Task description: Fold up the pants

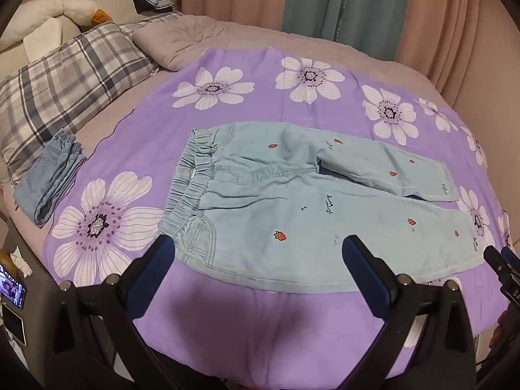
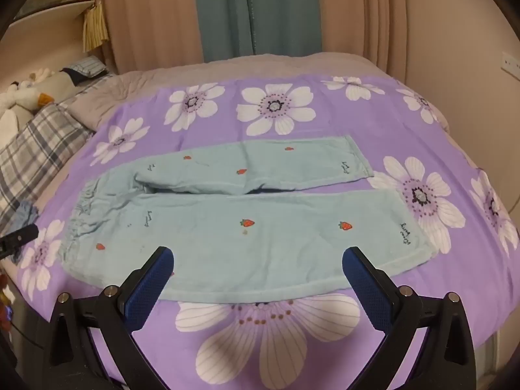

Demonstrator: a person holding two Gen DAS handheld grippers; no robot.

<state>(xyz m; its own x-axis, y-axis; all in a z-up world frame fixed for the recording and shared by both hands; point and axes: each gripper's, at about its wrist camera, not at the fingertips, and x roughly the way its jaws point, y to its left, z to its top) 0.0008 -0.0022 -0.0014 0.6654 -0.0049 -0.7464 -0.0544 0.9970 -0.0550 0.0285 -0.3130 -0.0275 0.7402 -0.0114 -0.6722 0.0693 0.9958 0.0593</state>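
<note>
Light-blue denim child's pants with strawberry embroidery (image 1: 292, 201), spread flat on the purple flower-print bed sheet (image 1: 227, 325), waistband left, cuffs right, near its front edge. Left gripper (image 1: 258, 250) and right gripper (image 2: 258, 260) hover wide apart, empty, just before the near leg. Advisable: pinch the near leg's waistband and cuff together, then lay it evenly over the far leg

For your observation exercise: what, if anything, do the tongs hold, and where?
Nothing. Left tongs and right tongs are open above the flat pants.
</note>
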